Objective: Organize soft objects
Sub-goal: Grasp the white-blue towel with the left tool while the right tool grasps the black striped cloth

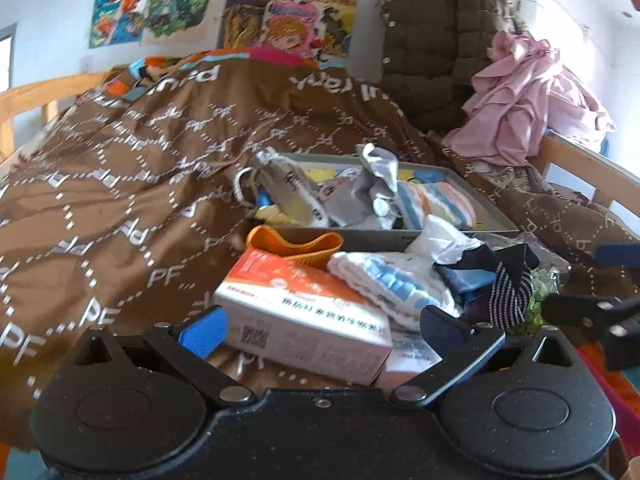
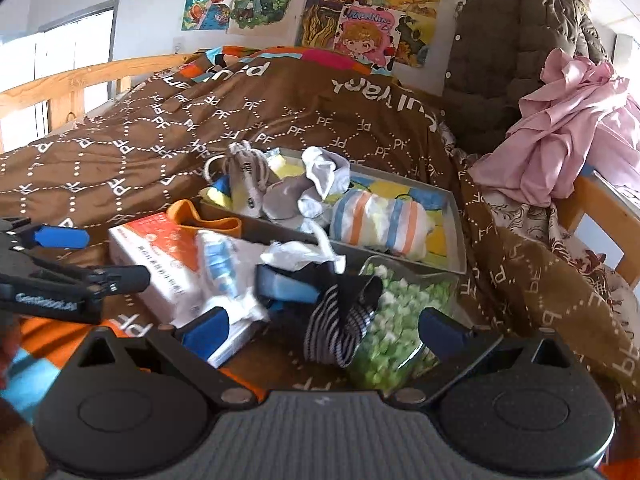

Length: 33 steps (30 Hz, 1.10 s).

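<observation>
A grey tray (image 1: 492, 208) (image 2: 456, 240) on the brown quilt holds a grey sock (image 1: 372, 192) (image 2: 316, 188), a striped rolled cloth (image 1: 436, 204) (image 2: 380, 220) and a drawstring pouch (image 1: 288, 188) (image 2: 248, 184). In front of it lie a white-blue towel (image 1: 392, 280) (image 2: 220, 264), a white crumpled cloth (image 1: 440, 240) (image 2: 300, 252) and a black striped sock (image 1: 512, 288) (image 2: 340, 324). My left gripper (image 1: 322, 328) (image 2: 92, 258) is open over an orange-white box (image 1: 296, 312) (image 2: 156, 256). My right gripper (image 2: 324, 330) (image 1: 592, 280) is open just short of the striped sock, holding nothing.
An orange silicone piece (image 1: 296, 244) leans behind the box. A clear bag of green bits (image 2: 396, 320) lies under the striped sock. A pink garment (image 1: 520, 104) and a dark puffer jacket (image 1: 436, 40) hang at the right. Wooden bed rails (image 2: 80, 84) border the quilt (image 1: 140, 184).
</observation>
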Motion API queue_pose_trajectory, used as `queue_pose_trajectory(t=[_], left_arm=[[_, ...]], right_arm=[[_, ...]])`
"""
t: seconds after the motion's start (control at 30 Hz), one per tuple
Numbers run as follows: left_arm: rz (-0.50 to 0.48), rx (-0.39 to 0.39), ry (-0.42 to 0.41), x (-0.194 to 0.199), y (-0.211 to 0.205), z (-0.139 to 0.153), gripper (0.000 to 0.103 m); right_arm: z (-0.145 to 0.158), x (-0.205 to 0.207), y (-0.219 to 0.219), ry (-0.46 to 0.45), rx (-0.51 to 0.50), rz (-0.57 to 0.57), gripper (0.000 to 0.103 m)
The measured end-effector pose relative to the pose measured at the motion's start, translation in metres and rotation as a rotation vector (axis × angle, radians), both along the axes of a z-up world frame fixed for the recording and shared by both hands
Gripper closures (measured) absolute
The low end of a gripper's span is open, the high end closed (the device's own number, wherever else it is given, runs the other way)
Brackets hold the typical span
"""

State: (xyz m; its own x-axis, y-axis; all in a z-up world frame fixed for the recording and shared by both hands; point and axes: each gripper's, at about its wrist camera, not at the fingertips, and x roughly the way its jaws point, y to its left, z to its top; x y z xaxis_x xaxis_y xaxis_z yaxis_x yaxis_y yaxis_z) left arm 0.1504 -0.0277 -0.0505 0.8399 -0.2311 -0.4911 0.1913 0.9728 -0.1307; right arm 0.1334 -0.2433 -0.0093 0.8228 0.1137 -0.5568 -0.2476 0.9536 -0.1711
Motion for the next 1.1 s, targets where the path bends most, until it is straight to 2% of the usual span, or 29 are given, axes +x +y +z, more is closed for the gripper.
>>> queue_pose_trajectory(t=[0.2, 0.37, 0.43, 0.67, 0.8, 0.97, 1.1], left_arm=[[-0.108, 0.011, -0.042, 0.019, -0.016, -0.002, 0.001], [-0.244, 0.079, -0.091, 0.033, -0.031, -0.007, 0.001], [-0.273, 0.111, -0.094, 0.036, -0.034, -0.009, 0.001], [-0.377, 0.124, -0.069, 0.046, -0.042, -0.022, 0.001], [-0.431, 0.193, -0.092, 0.047, -0.054, -0.028, 0.001], [-0.487, 0.238, -0.107, 0.045, -0.061, -0.033, 0.017], [-0.475, 0.265, -0.108, 0.046, -0.063, -0.036, 0.029]], right_arm=[[-0.012, 0.020, -0.007, -0.001, -0.033, 0.011, 0.000], [-0.024, 0.032, -0.004, -0.027, -0.137, 0.059, 0.000], [-0.028, 0.035, -0.003, -0.028, -0.166, 0.090, 0.000], [-0.045, 0.045, 0.007, -0.039, -0.297, 0.175, 0.001], [-0.054, 0.047, 0.014, -0.060, -0.387, 0.198, 0.005], [-0.063, 0.048, 0.020, -0.082, -0.462, 0.207, 0.014], [-0.064, 0.050, 0.023, -0.084, -0.484, 0.218, 0.022]])
